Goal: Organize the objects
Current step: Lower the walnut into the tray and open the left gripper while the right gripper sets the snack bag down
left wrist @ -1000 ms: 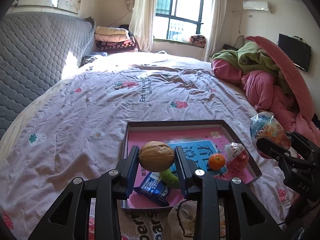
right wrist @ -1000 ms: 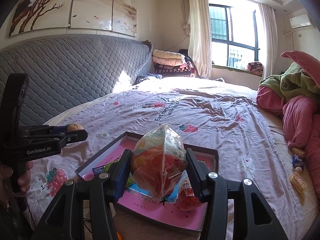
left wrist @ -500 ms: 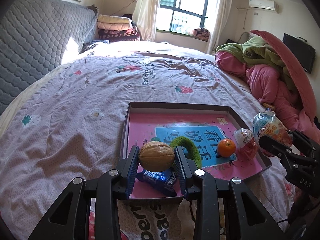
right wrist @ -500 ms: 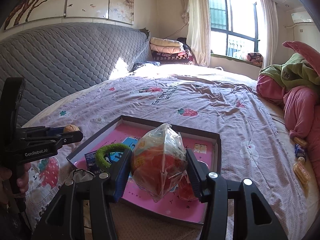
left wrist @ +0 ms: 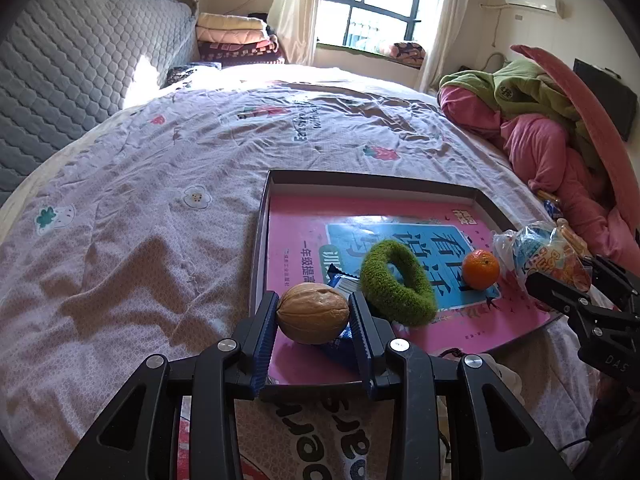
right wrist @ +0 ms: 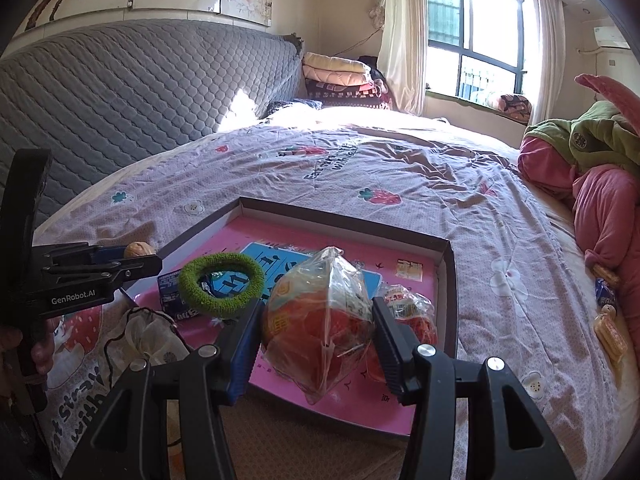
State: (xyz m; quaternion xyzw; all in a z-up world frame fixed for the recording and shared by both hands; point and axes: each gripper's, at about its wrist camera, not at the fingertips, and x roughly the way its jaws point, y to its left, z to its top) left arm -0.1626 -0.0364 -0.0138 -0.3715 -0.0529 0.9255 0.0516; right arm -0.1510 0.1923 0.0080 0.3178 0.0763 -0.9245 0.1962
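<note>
**Brown walnut and orange snack bag held over the tray**

Brown, wrinkled shell: a walnut (left wrist: 312, 313) sits clamped between the blue ribbed pads of the left gripper (left wrist: 313, 320), both pads pressing its sides. It hangs above the near left corner of the shallow box tray (left wrist: 259, 240), over a blue snack packet (right wrist: 176, 300) lying on the tray's pink printed floor.

Right gripper (right wrist: 318, 328): jaws closed on a clear plastic snack bag (right wrist: 318, 320) with orange-red contents; pads dent the film on both sides. The bag hangs over the tray's near right part.

In the tray:
- green fuzzy ring (left wrist: 398, 282), tilted, leaning on the blue packet
- small orange (left wrist: 481, 269), just right of the ring, on the blue title panel
- second small wrapped snack (right wrist: 408, 312), red and white, near the right wall, beside the held bag

The tray rests on a lilac bedspread (left wrist: 140, 208) printed with strawberries and flowers. A crumpled white drawstring pouch (right wrist: 144, 336) lies on the spread at the tray's near edge. A few yellow wrapped snacks (right wrist: 608, 332) lie on the spread's right side, well apart from the tray, beside a pink and green heap of bedding (left wrist: 552, 132). A person's fingers (right wrist: 40, 354) grip the left gripper's handle.
</note>
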